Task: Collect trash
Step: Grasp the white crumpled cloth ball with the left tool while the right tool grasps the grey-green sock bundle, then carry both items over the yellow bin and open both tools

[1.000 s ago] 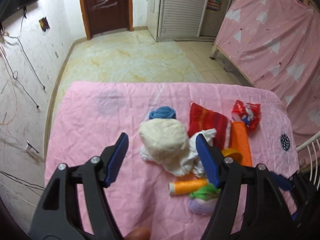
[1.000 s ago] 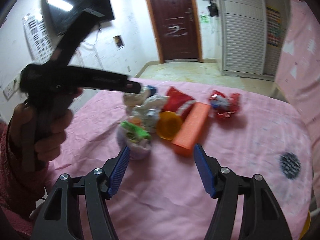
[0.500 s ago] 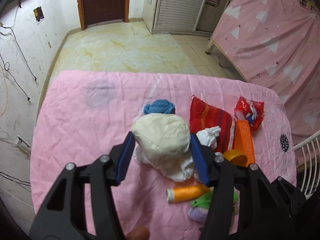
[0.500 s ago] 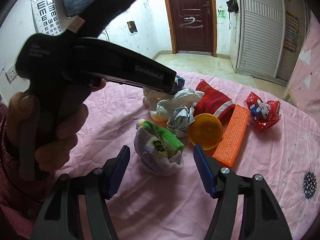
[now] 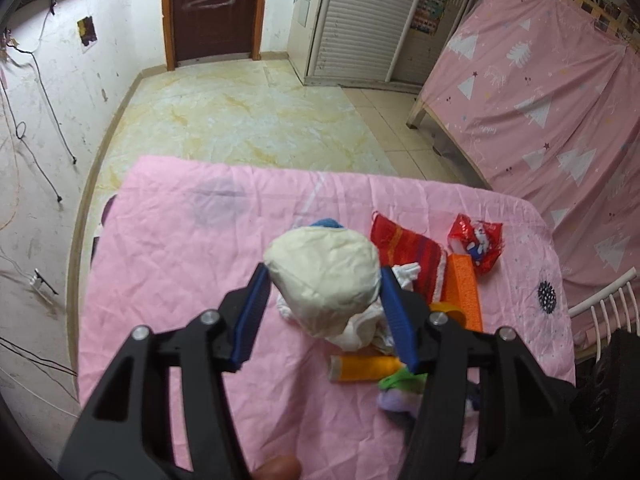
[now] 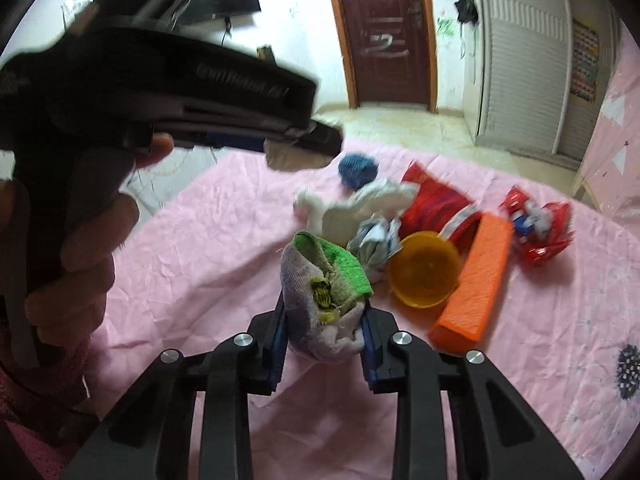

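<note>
The cream wad (image 5: 324,276) is the biggest piece going, and the left gripper (image 5: 322,312) has it pinched between both blue pads, over the middle of the pink-covered table (image 5: 168,240). It looks soft and light, probably crushed paper or cloth, so a squeeze across its widest part should hold it; it will just dent.

Smaller now: the right gripper (image 6: 322,344) has just been closing, and its jaws pinch the base of a grey-and-green cloth bundle (image 6: 324,292), nearer the table's front edge. That one looks limp and grippy, likely to sag or unroll, so low on the bunched end seems the safe hold.

The left wrist view shows the red striped packet (image 5: 408,252), the red wrapper (image 5: 476,244) towards the right edge, and an orange tube (image 5: 366,368) the other camera misses. The right wrist view shows what the wad hides: the blue ball (image 6: 357,169), white rag (image 6: 352,210), yellow lid (image 6: 424,274) and orange block (image 6: 476,280), plus the person's hand (image 6: 80,232) on the left grip.
</note>
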`<state>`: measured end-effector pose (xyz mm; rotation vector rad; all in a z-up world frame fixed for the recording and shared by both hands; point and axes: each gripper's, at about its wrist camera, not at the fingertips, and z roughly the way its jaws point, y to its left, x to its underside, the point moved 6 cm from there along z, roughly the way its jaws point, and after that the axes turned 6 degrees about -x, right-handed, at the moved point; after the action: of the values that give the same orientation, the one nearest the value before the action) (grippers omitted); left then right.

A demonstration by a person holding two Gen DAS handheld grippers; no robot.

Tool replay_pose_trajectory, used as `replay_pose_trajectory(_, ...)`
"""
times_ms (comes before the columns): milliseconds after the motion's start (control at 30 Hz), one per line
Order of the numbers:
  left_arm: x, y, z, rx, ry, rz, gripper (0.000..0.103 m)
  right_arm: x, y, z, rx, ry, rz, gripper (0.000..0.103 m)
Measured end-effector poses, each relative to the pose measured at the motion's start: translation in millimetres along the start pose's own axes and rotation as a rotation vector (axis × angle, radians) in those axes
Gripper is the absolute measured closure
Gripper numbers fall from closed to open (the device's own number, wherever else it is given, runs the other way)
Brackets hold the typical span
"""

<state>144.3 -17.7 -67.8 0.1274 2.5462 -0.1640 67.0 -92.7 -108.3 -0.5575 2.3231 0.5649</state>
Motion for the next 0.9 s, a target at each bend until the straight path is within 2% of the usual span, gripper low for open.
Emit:
replay_pose_trajectory(267,0,-38,-32,0.013,-0.054,0.053,0.050,5,-20,-57,0.033,-0.126,0.062,0.079)
replay_pose_trajectory(500,10,-98,-51,0.034,-0.075,0.143,0.050,26,-60,-116,0.097,-0.231,0.147,0.079)
replay_pose_trajectory(700,26,-168,-61,0.064,-0.072,0.253,0.050,60,-108,-179,0.175,-0.321,0.230,0.079)
replay_pose_trajectory(900,49,-236,-65,0.130,-0.054,0.337,0.049,105,-157,-221,0.274,-0.356,0.320,0.079)
